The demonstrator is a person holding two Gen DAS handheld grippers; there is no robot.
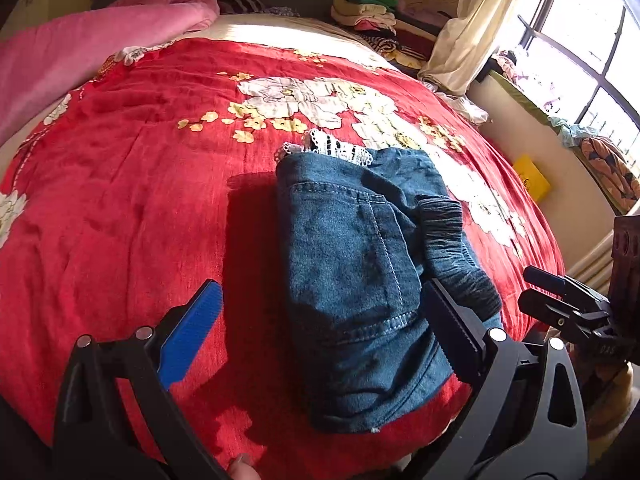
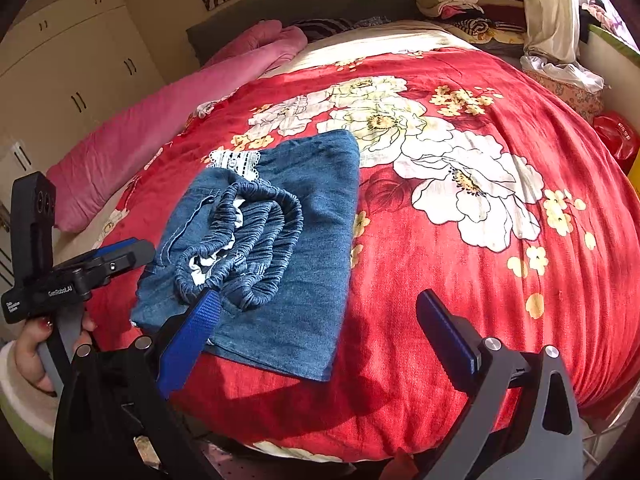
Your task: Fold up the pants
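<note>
Both grippers sit nearest the cameras: the left gripper (image 1: 320,328) spreads its jaws wide, one finger over bare blanket and the other in front of the waistband side of the pants, with nothing between them; the right gripper (image 2: 320,320) is just as wide open and empty, its left finger (image 2: 192,336) overlapping the near edge of the denim in its own view.

One pair of blue denim pants (image 1: 352,264) lies folded into a compact stack on the red flowered blanket (image 1: 132,168), near the bed's front edge. They look soft but thick: the layered denim should hold a crease and sag only a little when lifted, and its rough weave should not slip from ribbed pads. The gathered elastic waistband (image 2: 256,240) lies bunched in loops on top and looks springy, likely to pop open. A bit of white lace (image 2: 236,162) pokes out at the far end and looks delicate, a poor place to pinch. My judgement is that the folded edges or corners of the stack give the firmest hold.

Beyond lie one pink quilt (image 1: 80,52), one pile of folded clothes (image 1: 368,12) at the headboard, and a curtain (image 1: 472,28) by the window.
</note>
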